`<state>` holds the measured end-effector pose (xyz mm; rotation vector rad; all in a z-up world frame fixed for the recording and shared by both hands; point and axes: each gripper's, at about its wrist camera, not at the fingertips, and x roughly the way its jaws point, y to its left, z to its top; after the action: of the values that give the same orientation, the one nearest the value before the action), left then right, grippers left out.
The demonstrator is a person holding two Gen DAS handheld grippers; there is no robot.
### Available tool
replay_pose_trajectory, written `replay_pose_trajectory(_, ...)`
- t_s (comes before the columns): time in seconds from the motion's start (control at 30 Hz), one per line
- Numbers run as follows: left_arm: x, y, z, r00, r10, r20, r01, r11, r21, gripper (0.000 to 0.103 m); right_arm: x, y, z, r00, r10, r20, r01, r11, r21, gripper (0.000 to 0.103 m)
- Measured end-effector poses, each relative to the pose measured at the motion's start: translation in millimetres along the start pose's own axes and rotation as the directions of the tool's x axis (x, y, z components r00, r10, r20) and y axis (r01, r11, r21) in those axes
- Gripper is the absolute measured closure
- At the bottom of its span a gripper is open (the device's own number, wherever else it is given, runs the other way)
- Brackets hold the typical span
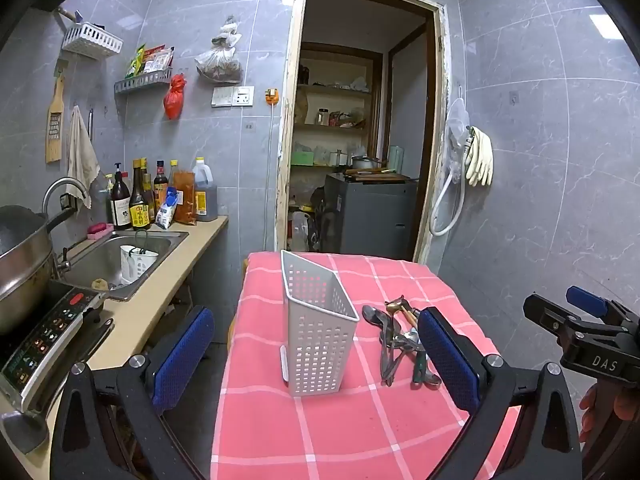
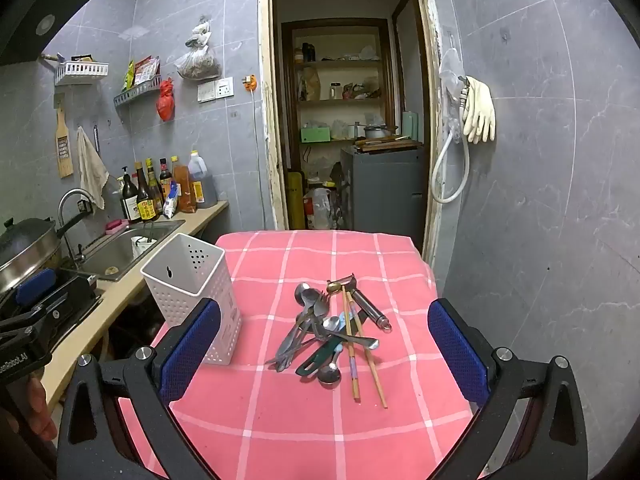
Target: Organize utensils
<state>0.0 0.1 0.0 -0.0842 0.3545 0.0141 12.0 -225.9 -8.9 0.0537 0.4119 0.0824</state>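
Nothing sorted yet. White holder (image 2: 192, 292) stands empty at 10 o'clock on the table (image 2: 280, 420); utensil pile (image 2: 332, 336) lies loose at 12. My left gripper (image 1: 316, 360) and right gripper (image 2: 324, 364): jaws wide, holding nothing. All pieces remain.

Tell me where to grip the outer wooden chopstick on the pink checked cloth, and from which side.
Grip the outer wooden chopstick at its near end, coming from above with the right gripper. That end juts clear of the utensil pile onto bare pink checked cloth, while its far end lies among the spoons. Set the open jaws across its thin shaft, probably easiest there.
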Motion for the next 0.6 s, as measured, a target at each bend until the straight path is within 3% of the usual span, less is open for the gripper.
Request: replay_pose_trajectory(0.6,0.0,0.0,0.0,1.000,0.000,-0.004,0.000,1.000,0.000,0.001,1.6,-0.8,0.1,1.000,-0.002,-0.005,0.002,1.000,-0.001,0.001)
